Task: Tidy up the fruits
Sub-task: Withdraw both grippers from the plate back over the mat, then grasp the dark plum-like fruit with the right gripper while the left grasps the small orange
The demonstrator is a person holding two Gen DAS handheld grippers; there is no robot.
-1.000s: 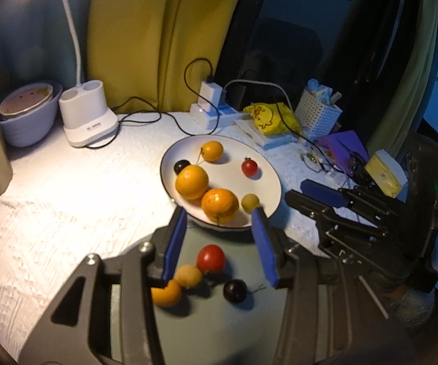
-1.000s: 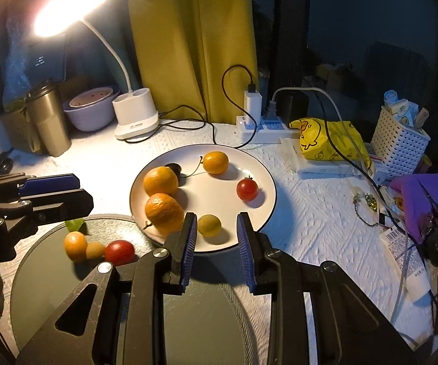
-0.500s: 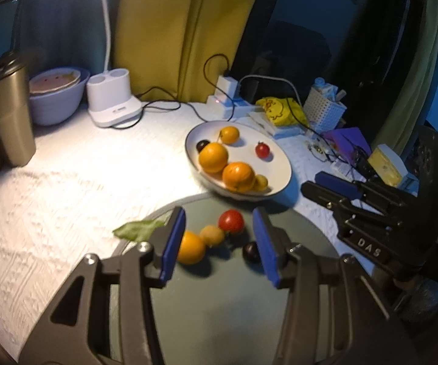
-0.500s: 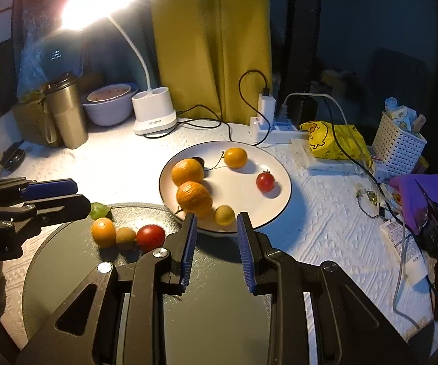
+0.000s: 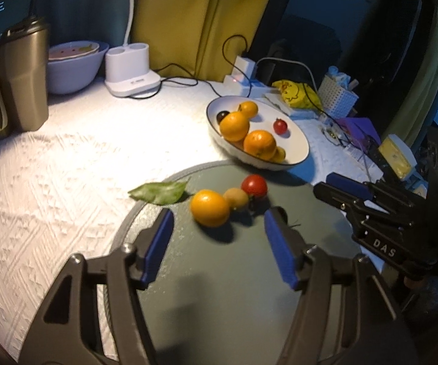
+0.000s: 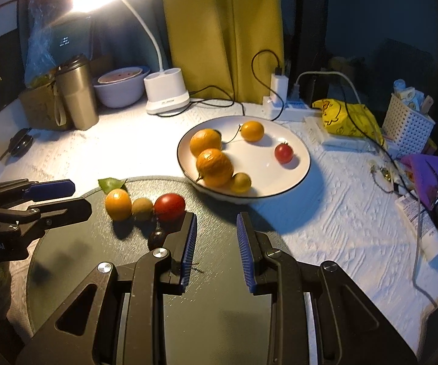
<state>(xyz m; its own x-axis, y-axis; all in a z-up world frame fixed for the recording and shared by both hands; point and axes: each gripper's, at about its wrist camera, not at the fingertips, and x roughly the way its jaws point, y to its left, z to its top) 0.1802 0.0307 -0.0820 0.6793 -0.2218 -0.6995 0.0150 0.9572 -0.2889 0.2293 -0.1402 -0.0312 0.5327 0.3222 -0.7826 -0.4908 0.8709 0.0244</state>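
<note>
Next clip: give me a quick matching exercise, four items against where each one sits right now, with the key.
Items:
1. green leaf
2. large oranges
3. red tomato beside the small yellow fruit
4. steel tumbler

Places:
A. on the white plate
B. on the dark round tray
C. back left, by the lavender bowl
D. across the tray's rim

Pairs: 1-D, 2-A, 3-B, 4-C

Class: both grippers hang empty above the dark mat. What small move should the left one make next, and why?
Probably ease the left gripper forward and down around the orange. Its jaws stand open with nothing between them, and that fruit lies just ahead on the mat, while most fruit already sits on the plate.
</note>
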